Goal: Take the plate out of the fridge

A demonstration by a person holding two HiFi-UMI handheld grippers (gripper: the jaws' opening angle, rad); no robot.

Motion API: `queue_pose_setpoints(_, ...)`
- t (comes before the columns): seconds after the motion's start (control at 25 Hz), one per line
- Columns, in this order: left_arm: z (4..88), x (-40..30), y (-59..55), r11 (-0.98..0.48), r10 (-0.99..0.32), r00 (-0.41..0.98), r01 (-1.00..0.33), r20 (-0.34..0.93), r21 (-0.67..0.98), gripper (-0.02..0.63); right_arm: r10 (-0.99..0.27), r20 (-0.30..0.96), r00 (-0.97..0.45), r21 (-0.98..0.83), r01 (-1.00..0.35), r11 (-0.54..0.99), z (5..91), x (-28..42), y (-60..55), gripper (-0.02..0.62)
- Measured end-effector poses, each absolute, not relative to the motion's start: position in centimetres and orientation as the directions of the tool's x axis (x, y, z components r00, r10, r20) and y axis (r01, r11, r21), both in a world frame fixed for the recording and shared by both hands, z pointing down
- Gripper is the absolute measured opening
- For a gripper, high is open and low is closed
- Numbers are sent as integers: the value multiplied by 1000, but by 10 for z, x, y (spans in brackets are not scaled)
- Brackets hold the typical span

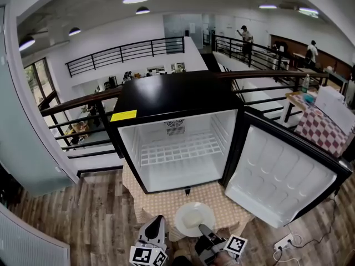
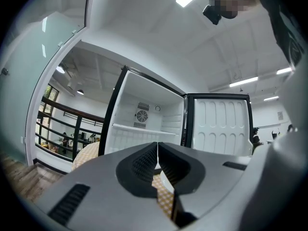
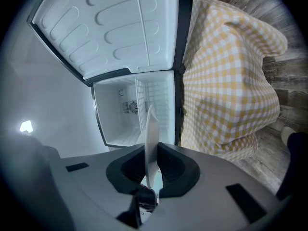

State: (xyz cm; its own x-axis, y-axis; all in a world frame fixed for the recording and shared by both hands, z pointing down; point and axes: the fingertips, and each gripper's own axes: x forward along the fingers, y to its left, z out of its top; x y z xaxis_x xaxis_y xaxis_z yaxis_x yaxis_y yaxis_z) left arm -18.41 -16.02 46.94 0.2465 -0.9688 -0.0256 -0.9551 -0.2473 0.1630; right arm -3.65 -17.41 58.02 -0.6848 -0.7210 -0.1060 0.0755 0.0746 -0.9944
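The black mini fridge [image 1: 176, 96] stands with its door [image 1: 280, 179] swung open to the right; the white inside and wire shelf [image 1: 178, 148] hold nothing. A white plate [image 1: 193, 218] is outside the fridge, above the yellow checked cloth [image 1: 161, 201] in front of it. My right gripper [image 1: 205, 231] is shut on the plate's near rim. In the right gripper view the plate [image 3: 151, 134] shows edge-on, clamped by the right gripper [image 3: 150, 170]. My left gripper [image 1: 157, 224] hangs just left of the plate, and the left gripper [image 2: 158, 153] is shut on nothing.
The open door juts out at the right. A power strip [image 1: 283, 241] lies on the wooden floor [image 1: 83, 220] at lower right. A table with a red checked cloth [image 1: 321, 129] is at far right, a railing [image 1: 83, 101] behind the fridge.
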Motion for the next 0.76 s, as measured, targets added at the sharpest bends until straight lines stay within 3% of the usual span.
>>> queue_pose_setpoints(0.76,477,-204,-205,-274,-961,277,-947,-4,170,14,-741,-121,-661,-992,113,62,589,-53,-202,51)
